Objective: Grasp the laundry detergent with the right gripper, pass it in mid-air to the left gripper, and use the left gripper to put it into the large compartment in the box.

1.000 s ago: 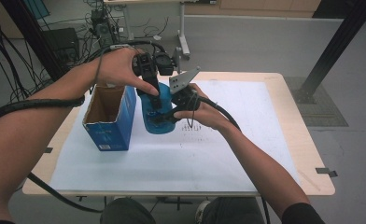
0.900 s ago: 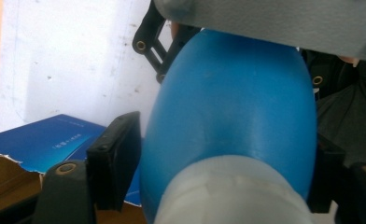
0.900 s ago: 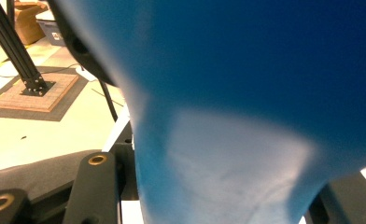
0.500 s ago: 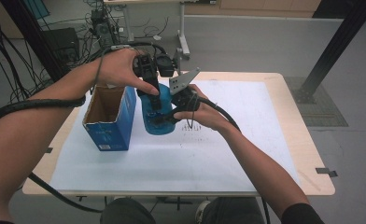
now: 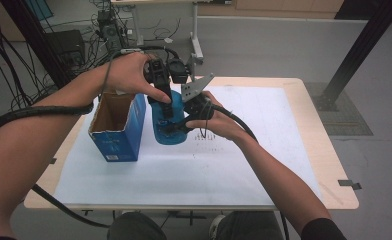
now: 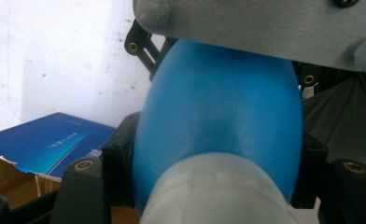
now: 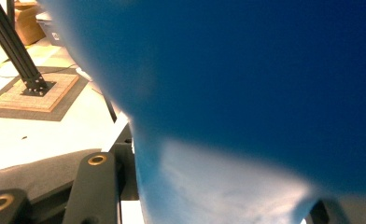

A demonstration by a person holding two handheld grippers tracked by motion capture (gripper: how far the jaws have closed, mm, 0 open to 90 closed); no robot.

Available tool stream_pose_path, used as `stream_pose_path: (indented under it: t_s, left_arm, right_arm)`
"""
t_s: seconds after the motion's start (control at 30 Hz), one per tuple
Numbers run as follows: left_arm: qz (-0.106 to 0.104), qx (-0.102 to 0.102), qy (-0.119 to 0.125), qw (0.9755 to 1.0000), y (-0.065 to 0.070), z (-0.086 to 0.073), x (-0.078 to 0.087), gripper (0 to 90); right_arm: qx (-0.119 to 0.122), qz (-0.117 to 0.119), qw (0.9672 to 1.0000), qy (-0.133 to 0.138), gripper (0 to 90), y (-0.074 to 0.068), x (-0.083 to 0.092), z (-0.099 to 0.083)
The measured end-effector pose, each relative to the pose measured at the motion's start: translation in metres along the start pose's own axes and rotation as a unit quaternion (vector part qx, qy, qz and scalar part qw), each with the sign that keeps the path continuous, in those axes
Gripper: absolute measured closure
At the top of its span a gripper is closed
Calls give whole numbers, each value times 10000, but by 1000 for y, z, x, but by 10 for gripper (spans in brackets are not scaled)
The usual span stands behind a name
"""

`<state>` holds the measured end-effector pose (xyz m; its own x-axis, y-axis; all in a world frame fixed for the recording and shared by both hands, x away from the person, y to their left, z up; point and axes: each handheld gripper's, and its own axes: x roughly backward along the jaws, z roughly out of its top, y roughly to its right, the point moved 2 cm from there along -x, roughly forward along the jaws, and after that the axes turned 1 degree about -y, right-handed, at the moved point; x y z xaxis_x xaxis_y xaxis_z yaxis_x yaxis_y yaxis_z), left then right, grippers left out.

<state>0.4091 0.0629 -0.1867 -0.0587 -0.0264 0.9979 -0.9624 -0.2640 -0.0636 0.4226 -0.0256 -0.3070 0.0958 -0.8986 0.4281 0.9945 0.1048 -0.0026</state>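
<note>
A blue bottle [image 5: 170,131] with a rounded body stands upright on the white sheet, just right of an open blue cardboard box [image 5: 119,135]. My left gripper [image 5: 166,112] comes down from above and is shut on the bottle's upper part. In the left gripper view the black jaws press both sides of the bottle [image 6: 218,116], with its whitish neck nearest the camera. My right gripper [image 5: 176,127] reaches in from the right and is shut on the bottle's lower side. In the right gripper view the bottle [image 7: 242,70] sits close between the jaws.
The white sheet [image 5: 264,150] covers a wooden table [image 5: 329,165] whose right half is bare. The box's open top shows brown cardboard [image 6: 13,182]. A black post [image 5: 354,55] stands on the floor at back right. Cables and desk legs [image 5: 196,35] lie beyond the far edge.
</note>
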Motion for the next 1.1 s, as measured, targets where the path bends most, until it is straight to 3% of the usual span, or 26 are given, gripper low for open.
stream_pose_path:
  t_s: [1.1]
  left_arm:
    - [-17, -24, -72, 10000, 1, 1, -2, 366]
  right_arm:
    - [-5, -16, 10000, -61, 422, 0, 0, -2]
